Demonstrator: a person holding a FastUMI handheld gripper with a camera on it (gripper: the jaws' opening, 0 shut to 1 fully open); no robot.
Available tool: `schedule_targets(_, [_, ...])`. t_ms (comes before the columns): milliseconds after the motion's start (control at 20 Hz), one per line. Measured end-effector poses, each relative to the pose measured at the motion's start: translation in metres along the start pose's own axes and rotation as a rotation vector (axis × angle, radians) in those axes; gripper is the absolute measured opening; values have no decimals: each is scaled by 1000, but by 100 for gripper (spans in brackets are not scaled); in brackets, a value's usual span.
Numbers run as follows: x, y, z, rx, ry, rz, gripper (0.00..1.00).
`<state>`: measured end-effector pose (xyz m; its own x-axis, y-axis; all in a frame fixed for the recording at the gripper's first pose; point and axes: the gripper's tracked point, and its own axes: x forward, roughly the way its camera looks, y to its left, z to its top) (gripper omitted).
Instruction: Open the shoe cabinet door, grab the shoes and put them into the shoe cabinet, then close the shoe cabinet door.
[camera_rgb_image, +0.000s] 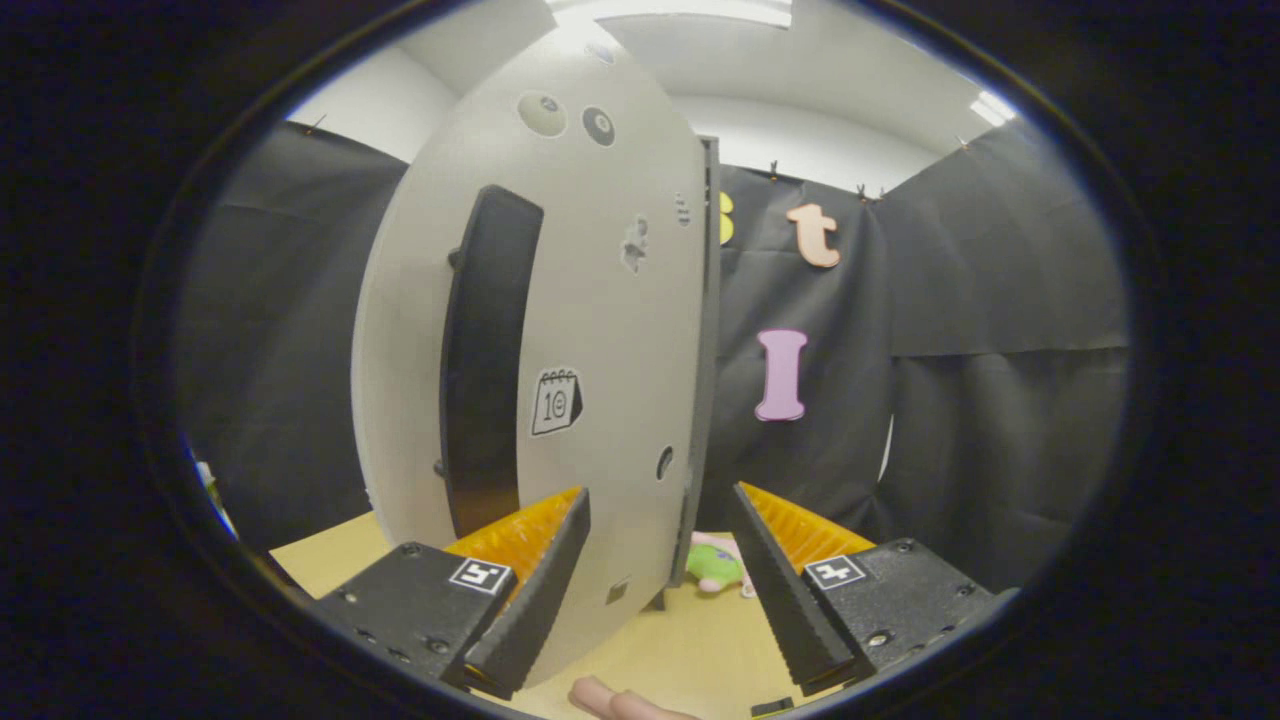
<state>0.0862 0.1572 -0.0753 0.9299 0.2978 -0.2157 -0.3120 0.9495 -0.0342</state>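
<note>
**Fingers spread at the cabinet door's edge**

I see my gripper (660, 590) with its two fingers spread wide apart, holding nothing. The near edge of the shoe cabinet door (600, 330) stands in the gap between them, closer to the left finger; whether that finger touches the panel I cannot tell. The inner faces of the fingers are ribbed, and each finger sits on a dark block with a small square marker. A fingertip (610, 702) of the person's hand shows just below the fingers.

The door is a pale, smooth, flat panel, standing upright and seen at a slant. It carries a long dark vertical handle (485, 360), a small calendar sticker (556, 402), a few round holes and a chipped patch. Its right edge is a thin dark strip.

The surface beneath is light wood (690, 650). Beyond the fingers, past the door's edge, a small green and pink soft toy (718, 566) lies on it. Black cloth (1000, 330) hangs behind, under a white ceiling (850, 60) with lit panels.
</note>
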Motion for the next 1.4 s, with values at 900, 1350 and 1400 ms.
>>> schedule_targets(900, [-47,62,-44,81,-40,-66,98])
schedule_targets(1350, [-74,53,-73,99,-66,-70,99])
schedule_targets(1400, [-76,46,-74,107,-73,-87,99])
